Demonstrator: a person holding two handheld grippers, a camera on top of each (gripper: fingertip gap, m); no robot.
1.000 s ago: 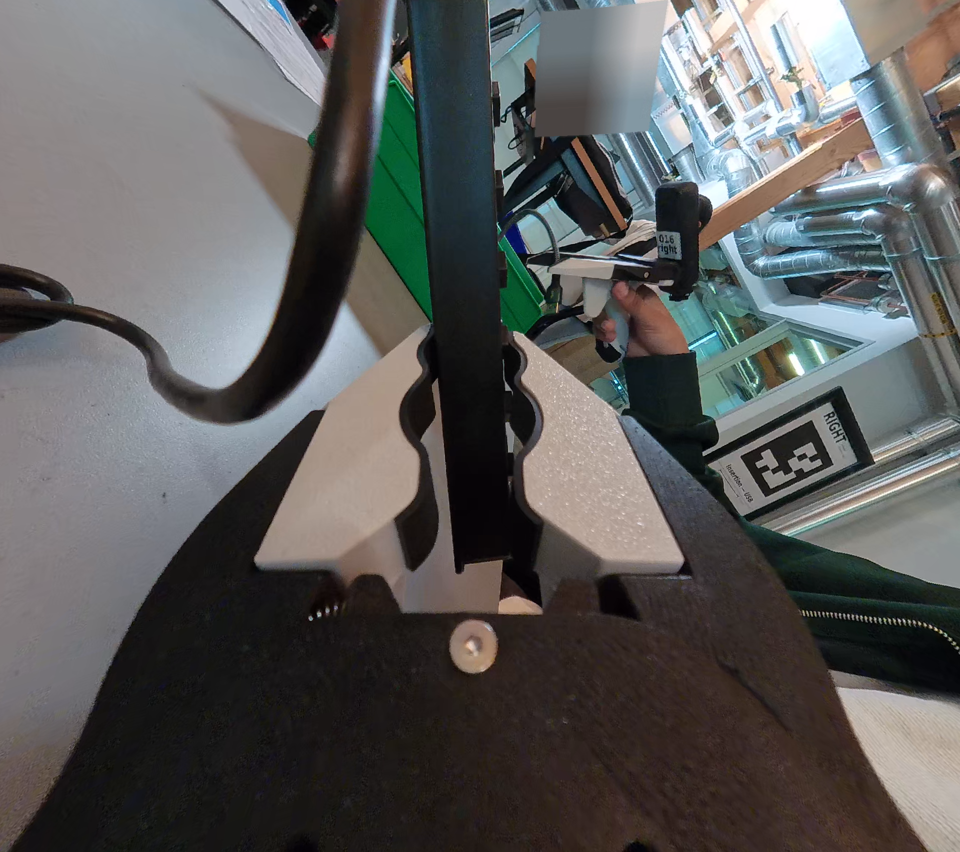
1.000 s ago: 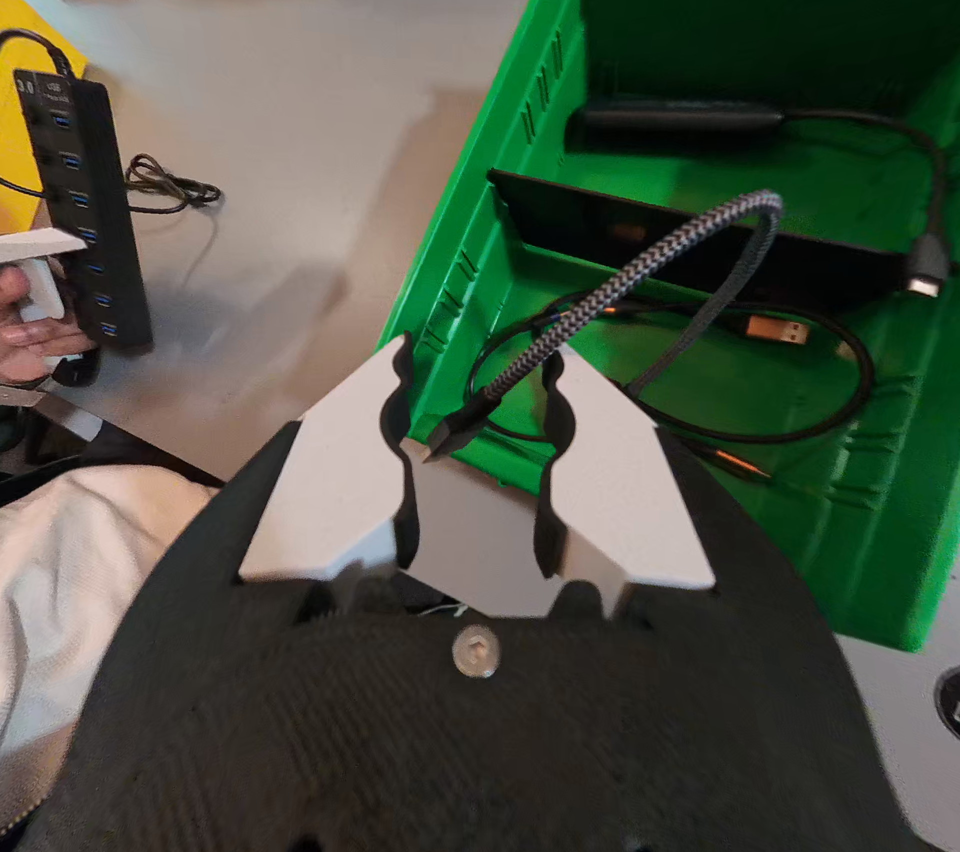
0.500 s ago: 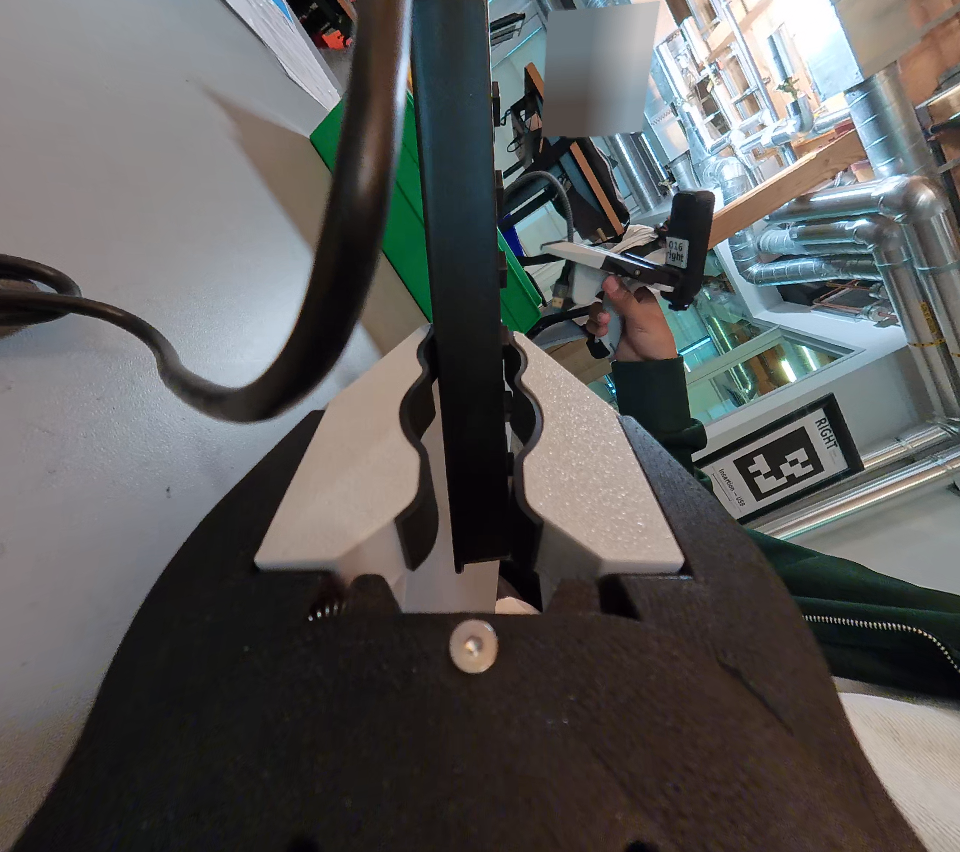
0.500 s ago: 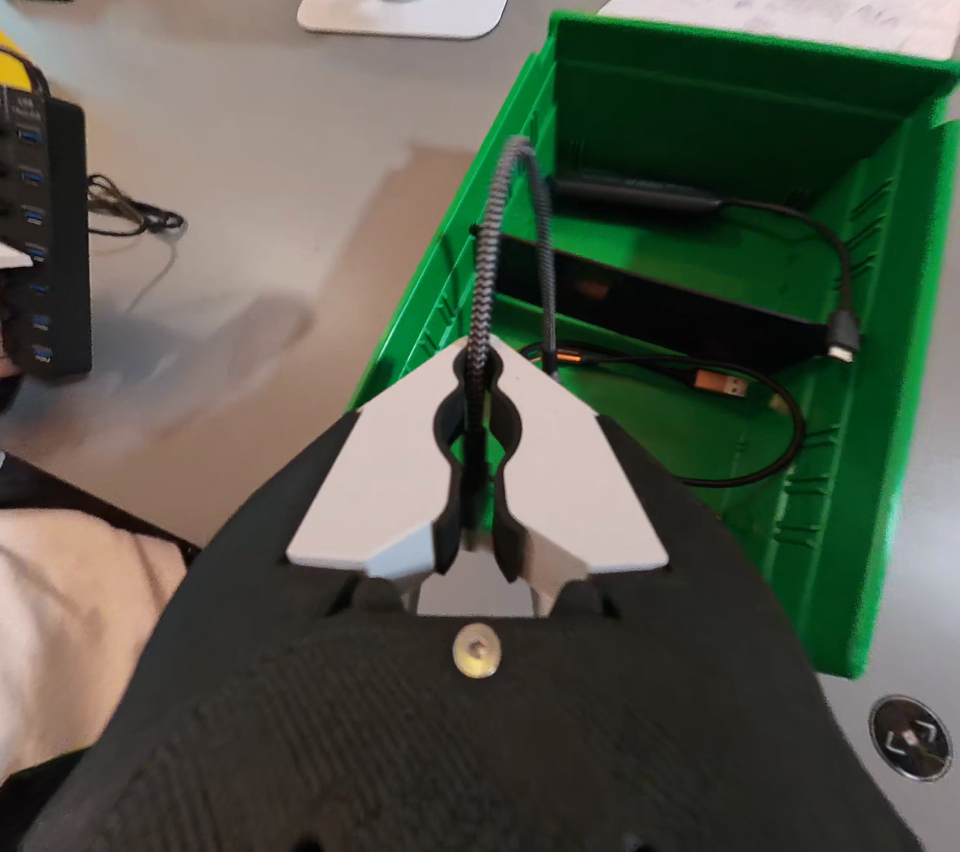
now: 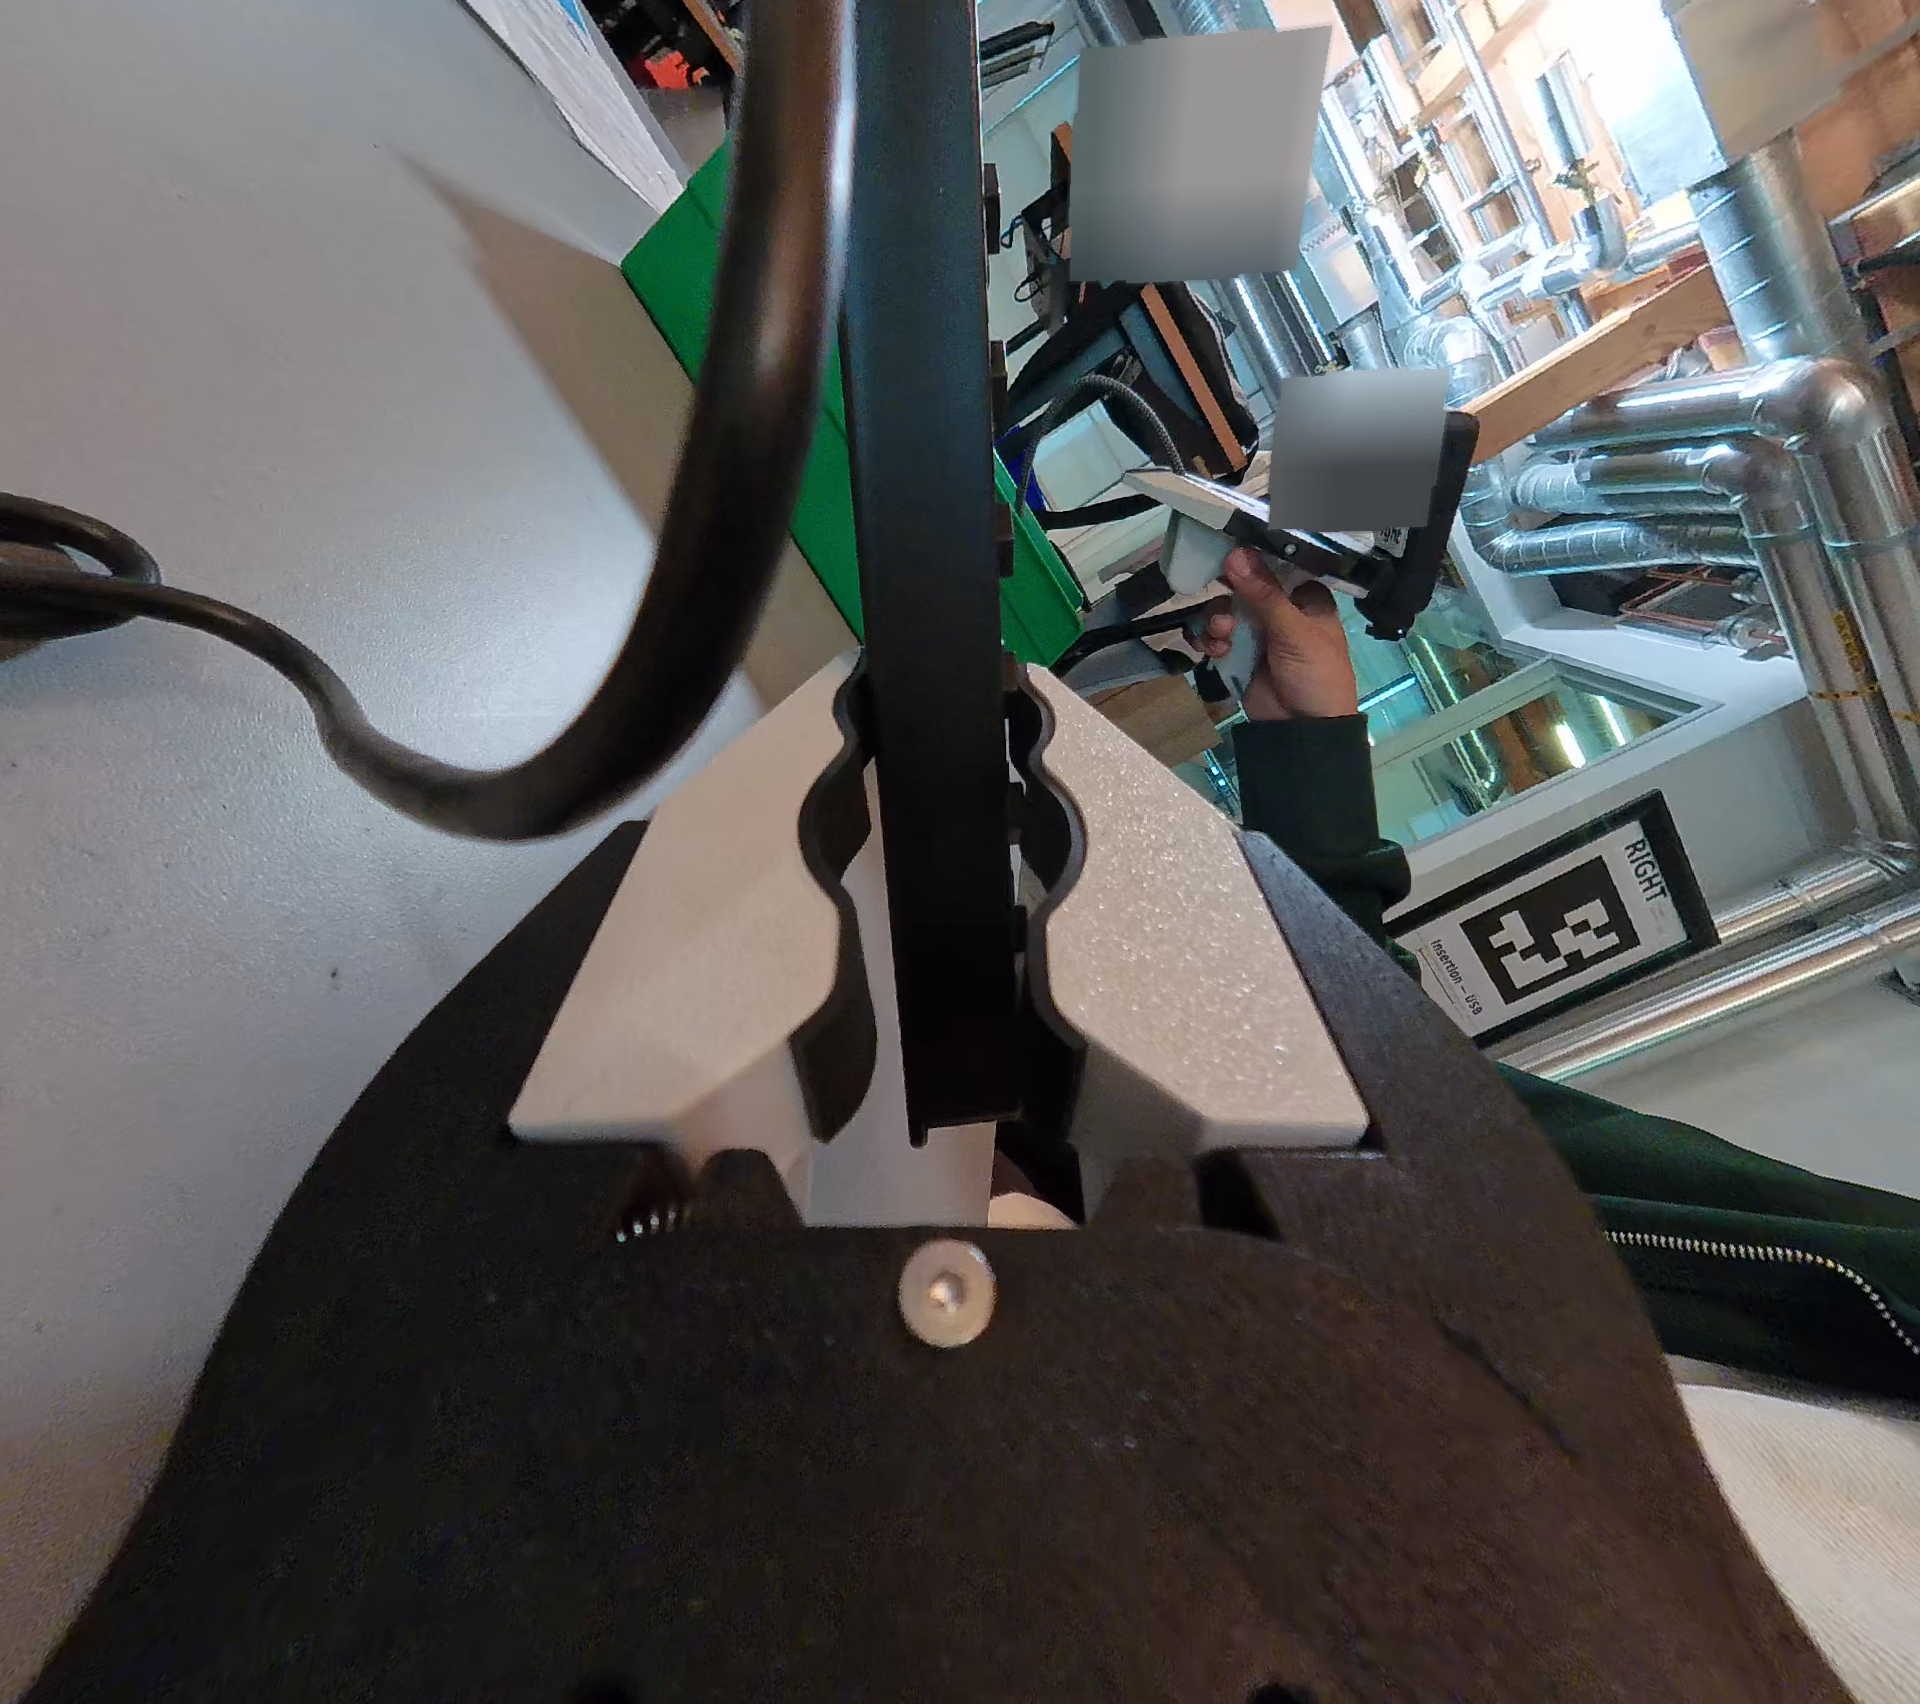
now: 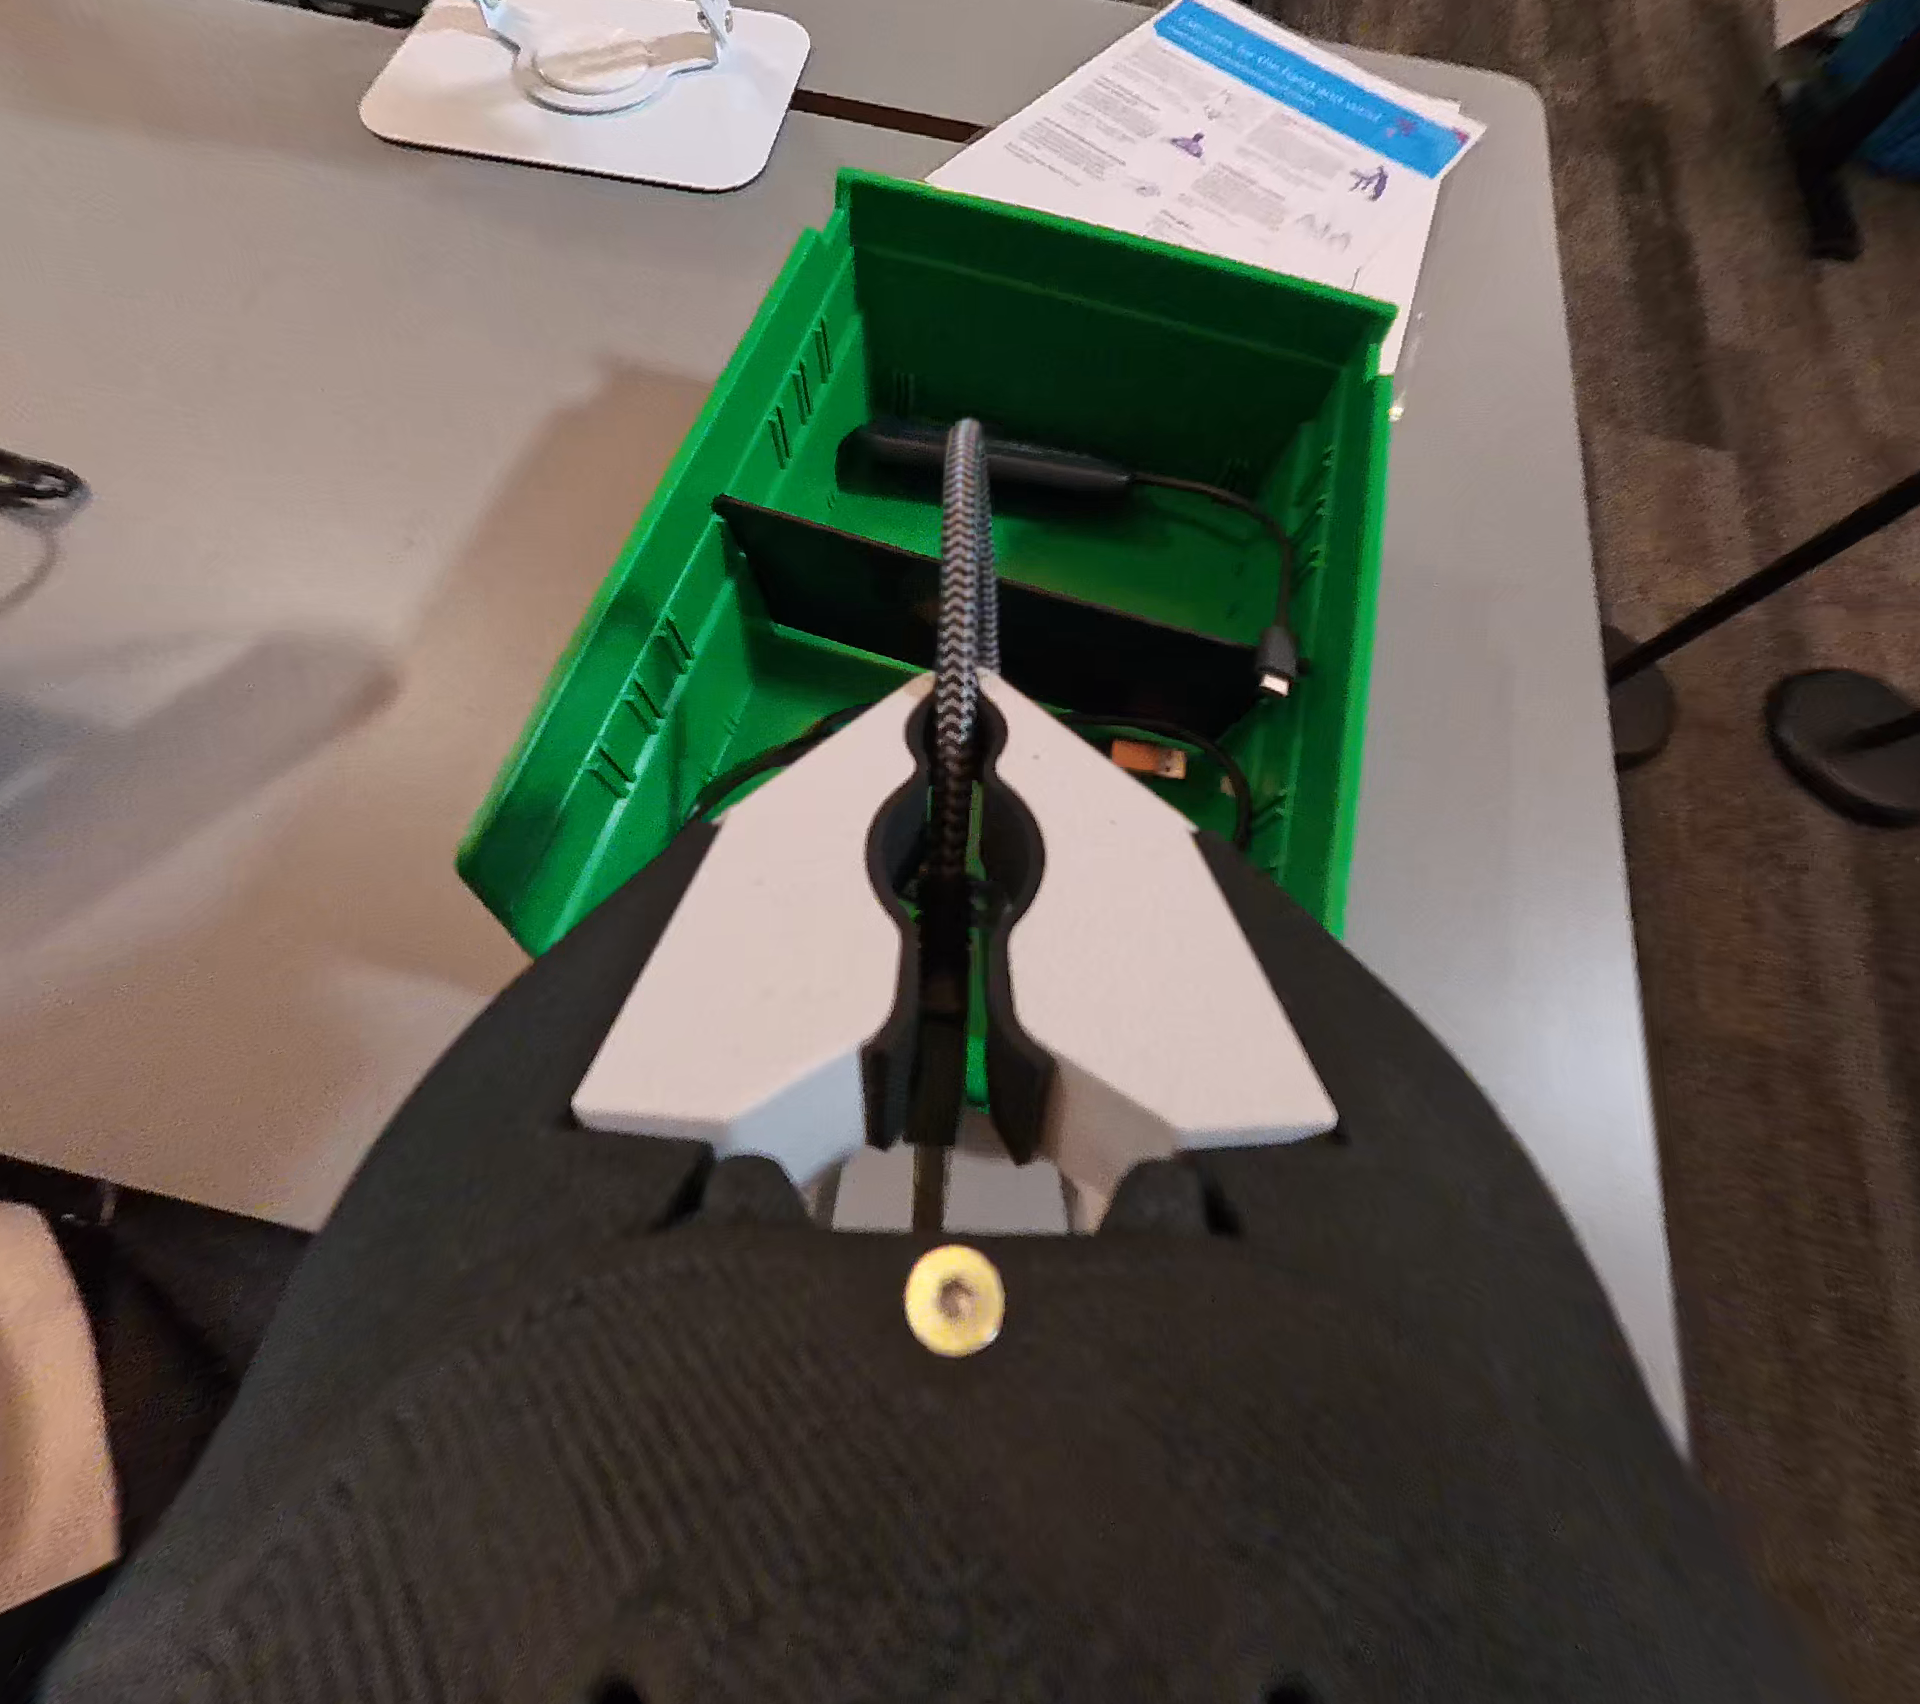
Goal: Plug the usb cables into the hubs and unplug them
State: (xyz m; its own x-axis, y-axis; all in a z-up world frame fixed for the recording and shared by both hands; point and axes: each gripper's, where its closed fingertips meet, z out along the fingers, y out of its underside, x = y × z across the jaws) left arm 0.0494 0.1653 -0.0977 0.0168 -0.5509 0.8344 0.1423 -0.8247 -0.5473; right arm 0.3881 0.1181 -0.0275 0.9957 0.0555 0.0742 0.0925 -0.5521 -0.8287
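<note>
Black and slab-shaped, the hub stands clamped edge-on in our left tool, whose fingers are closed on its two broad faces; its long axis runs straight out along the fingers, its own black lead looping back toward the grey bench. Our right tool is closed on the braided cable just behind its plug; the plug itself is hidden between the fingers, so we cannot tell which way its tip faces. The cable arches forward and away, over the green bin, where a second hub and other leads lie. In the left wrist view the right tool hangs well apart from the hub, off to its right, the side where the hub's small side tabs show. We judge the coming move turns on bringing the plug across to that face, square to the hub's long axis.
</note>
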